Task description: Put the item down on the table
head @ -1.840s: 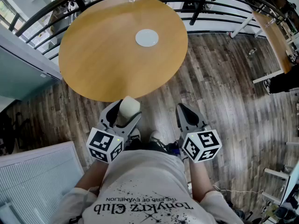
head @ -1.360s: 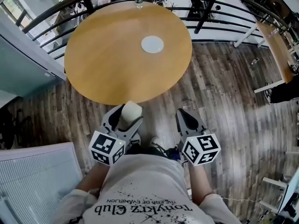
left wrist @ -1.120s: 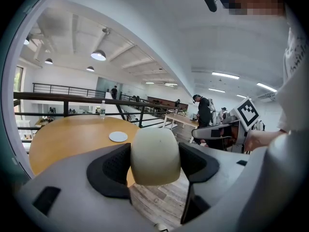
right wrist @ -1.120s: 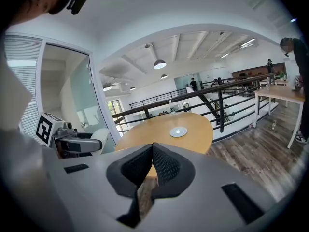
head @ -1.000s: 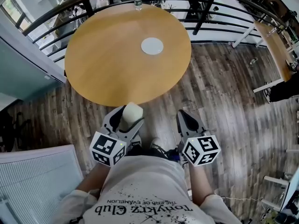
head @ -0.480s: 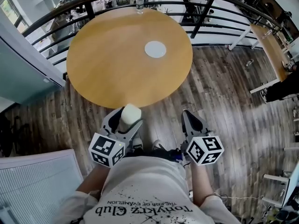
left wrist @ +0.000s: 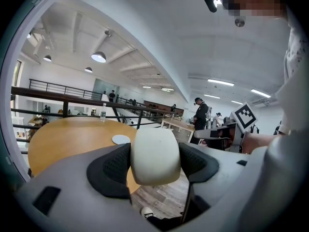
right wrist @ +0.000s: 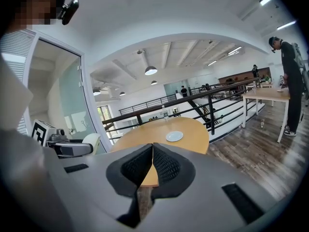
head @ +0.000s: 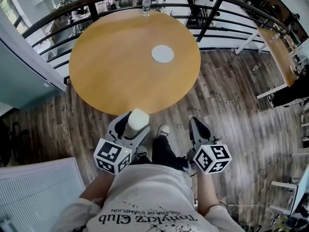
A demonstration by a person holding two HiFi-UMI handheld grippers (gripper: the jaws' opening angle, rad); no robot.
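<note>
My left gripper (head: pixel 131 127) (left wrist: pixel 155 154) is shut on a cream-white rounded cup (head: pixel 136 121) (left wrist: pixel 155 153), held between its dark pads just short of the near edge of the round wooden table (head: pixel 120 66) (left wrist: pixel 63 139). My right gripper (head: pixel 199 129) (right wrist: pixel 152 164) is shut with nothing between its jaws and hangs over the plank floor, to the right of the person's foot (head: pixel 163 130). A white coaster or small plate (head: pixel 162 54) (right wrist: pixel 174 136) lies on the table's far right part.
A clear water bottle (head: pixel 147 4) stands at the table's far edge by the black curved railing (head: pixel 212 8). Another wooden table (head: pixel 277 52) is at the right. A white ribbed panel (head: pixel 34 197) lies at lower left. People stand in the distance (left wrist: pixel 200 120).
The person has stepped forward; a foot now shows between the grippers. The table has come slightly nearer. Both grippers hold the same poses, the left still on the cup.
</note>
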